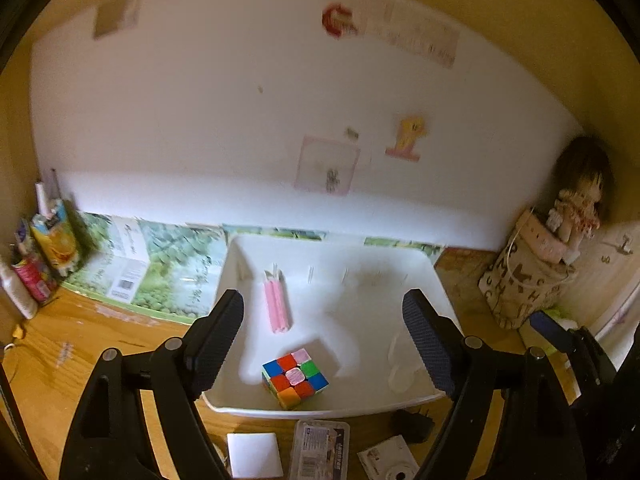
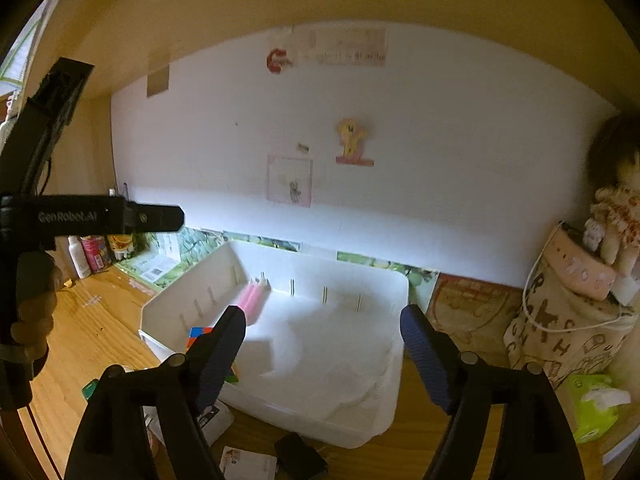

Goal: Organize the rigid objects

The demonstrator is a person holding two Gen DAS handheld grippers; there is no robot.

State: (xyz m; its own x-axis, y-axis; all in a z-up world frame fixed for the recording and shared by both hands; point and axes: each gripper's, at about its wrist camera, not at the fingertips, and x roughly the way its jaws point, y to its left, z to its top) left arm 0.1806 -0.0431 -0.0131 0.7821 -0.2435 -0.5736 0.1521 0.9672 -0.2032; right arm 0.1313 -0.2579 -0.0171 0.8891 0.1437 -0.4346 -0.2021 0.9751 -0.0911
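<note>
A white bin (image 1: 436, 292) stands on the wooden desk. In it lie a Rubik's cube (image 1: 295, 378) near the front wall and a pink pencil bundle (image 1: 276, 306) behind it. My left gripper (image 1: 324, 344) is open and empty, held above the bin's front. In the right wrist view the bin (image 2: 360, 420) shows the pink bundle (image 2: 251, 299) and a part of the cube (image 2: 197, 338) behind a finger. My right gripper (image 2: 322, 354) is open and empty above the bin. The left gripper's body (image 2: 92, 216) shows at the left.
In front of the bin lie a white pad (image 1: 254, 456), a clear plastic case (image 1: 320, 452), a black charger (image 1: 414, 424) and a small white camera (image 1: 392, 466). A patterned bag with a doll (image 2: 576, 320) stands right, bottles (image 1: 36, 264) left, a green tissue pack (image 2: 594, 404) right.
</note>
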